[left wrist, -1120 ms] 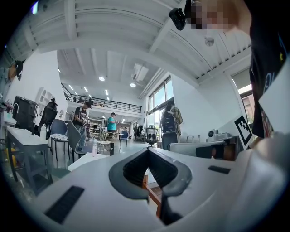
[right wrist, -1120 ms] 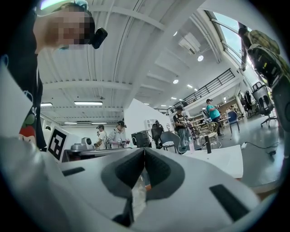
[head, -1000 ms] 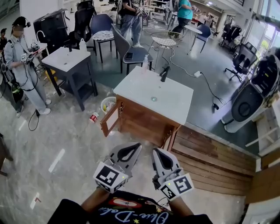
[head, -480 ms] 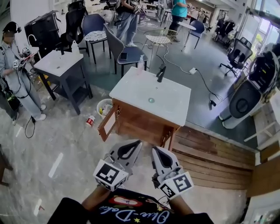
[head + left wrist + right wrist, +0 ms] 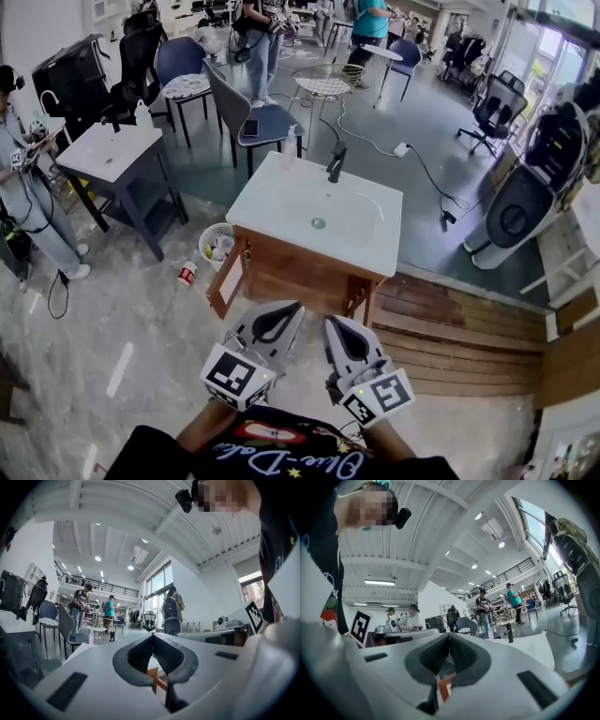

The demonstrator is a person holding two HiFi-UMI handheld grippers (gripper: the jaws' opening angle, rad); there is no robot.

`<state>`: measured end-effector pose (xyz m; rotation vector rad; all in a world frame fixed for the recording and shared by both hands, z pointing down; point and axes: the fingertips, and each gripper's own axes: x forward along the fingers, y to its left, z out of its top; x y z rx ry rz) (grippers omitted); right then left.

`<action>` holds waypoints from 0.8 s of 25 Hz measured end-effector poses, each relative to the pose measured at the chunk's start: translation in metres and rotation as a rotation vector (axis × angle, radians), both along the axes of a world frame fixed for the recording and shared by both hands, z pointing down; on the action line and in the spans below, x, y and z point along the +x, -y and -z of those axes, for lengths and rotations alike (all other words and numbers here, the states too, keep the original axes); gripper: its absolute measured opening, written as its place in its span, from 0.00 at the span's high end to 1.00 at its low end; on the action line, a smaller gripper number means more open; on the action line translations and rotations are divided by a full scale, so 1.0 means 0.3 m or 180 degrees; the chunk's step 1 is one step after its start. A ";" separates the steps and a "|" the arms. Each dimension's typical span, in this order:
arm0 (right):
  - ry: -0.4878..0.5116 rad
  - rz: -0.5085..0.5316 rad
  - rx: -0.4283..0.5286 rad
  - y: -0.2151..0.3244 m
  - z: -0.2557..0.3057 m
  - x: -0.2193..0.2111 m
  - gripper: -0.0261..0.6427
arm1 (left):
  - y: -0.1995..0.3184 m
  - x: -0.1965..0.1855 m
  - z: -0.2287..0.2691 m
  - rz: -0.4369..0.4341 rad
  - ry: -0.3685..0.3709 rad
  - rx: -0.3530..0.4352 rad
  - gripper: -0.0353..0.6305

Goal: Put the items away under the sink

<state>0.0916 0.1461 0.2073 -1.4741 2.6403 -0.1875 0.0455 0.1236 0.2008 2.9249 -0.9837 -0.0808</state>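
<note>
A wooden sink cabinet (image 5: 300, 277) with a white top (image 5: 281, 202) and a black faucet (image 5: 334, 166) stands ahead in the head view. Its left door (image 5: 228, 281) hangs open. On the floor left of it sit a small white basket (image 5: 217, 246) holding items and a red can (image 5: 187, 273). My left gripper (image 5: 292, 308) (image 5: 152, 635) and right gripper (image 5: 331, 323) (image 5: 449, 633) are held side by side low in front of me, short of the cabinet. Both are shut with nothing between the jaws. The cabinet's inside is hidden.
A grey sink stand (image 5: 103, 150) and a person (image 5: 23, 187) are at the left. Chairs and a round wire table (image 5: 323, 82) stand behind the cabinet. A wooden platform (image 5: 459, 342) lies at the right, beside a white machine (image 5: 520, 211). A cable (image 5: 427, 178) crosses the floor.
The view has drifted so the cabinet sits slightly lower and nearer, and the person at the left slid toward the edge. Both grippers keep their pose, shut.
</note>
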 end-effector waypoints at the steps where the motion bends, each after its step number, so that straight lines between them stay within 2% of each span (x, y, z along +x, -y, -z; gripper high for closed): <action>1: -0.0003 -0.0008 -0.0004 0.013 -0.001 -0.007 0.95 | 0.012 -0.008 -0.002 -0.0004 -0.0001 -0.0011 0.94; 20: 0.0043 -0.0263 -0.0099 0.207 -0.027 -0.126 0.95 | 0.209 -0.127 -0.021 -0.0221 -0.0024 0.0025 0.94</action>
